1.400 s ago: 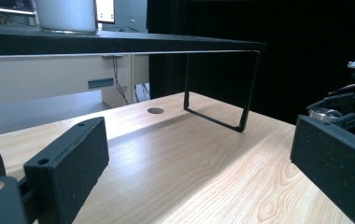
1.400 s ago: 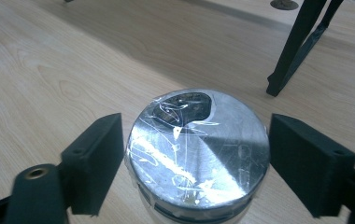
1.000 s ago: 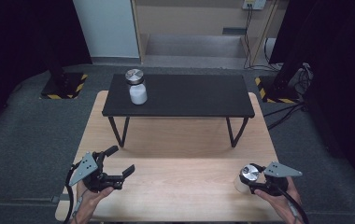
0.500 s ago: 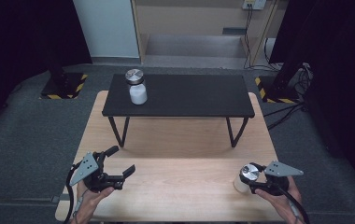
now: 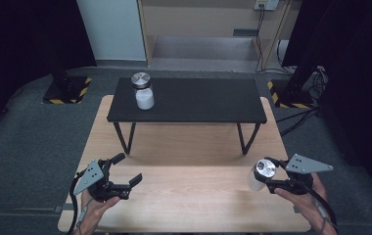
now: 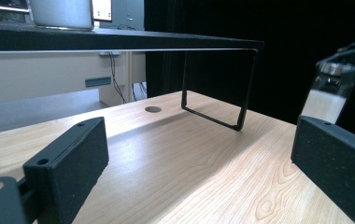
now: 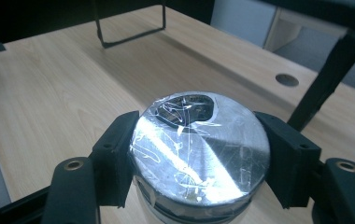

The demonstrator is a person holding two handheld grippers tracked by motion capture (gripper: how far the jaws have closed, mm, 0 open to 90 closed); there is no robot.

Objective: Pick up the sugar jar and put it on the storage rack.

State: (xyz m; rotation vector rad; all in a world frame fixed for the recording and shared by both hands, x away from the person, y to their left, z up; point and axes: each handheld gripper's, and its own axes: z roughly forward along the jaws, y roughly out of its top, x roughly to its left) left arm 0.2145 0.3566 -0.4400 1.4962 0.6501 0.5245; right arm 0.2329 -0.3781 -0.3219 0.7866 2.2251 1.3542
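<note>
Jar (image 5: 261,174) with a scratched silver lid and white contents sits clamped in the right hand-held gripper (image 5: 267,177) near the right near corner of the wooden counter (image 5: 189,147); in the right gripper view the two black jaws press against opposite sides of the lid (image 7: 199,147), and the counter surface shows well below it. In the left gripper view the same jar (image 6: 327,95) appears far off at the right, above the wood. The left hand-held gripper (image 5: 127,171) rests in the person's hand at the left near side of the counter, its jaws spread wide with nothing between them. A second jar (image 5: 143,91) of the same kind stands upright on the left end of the black shelf (image 5: 198,100) that spans the far half of the counter
</note>
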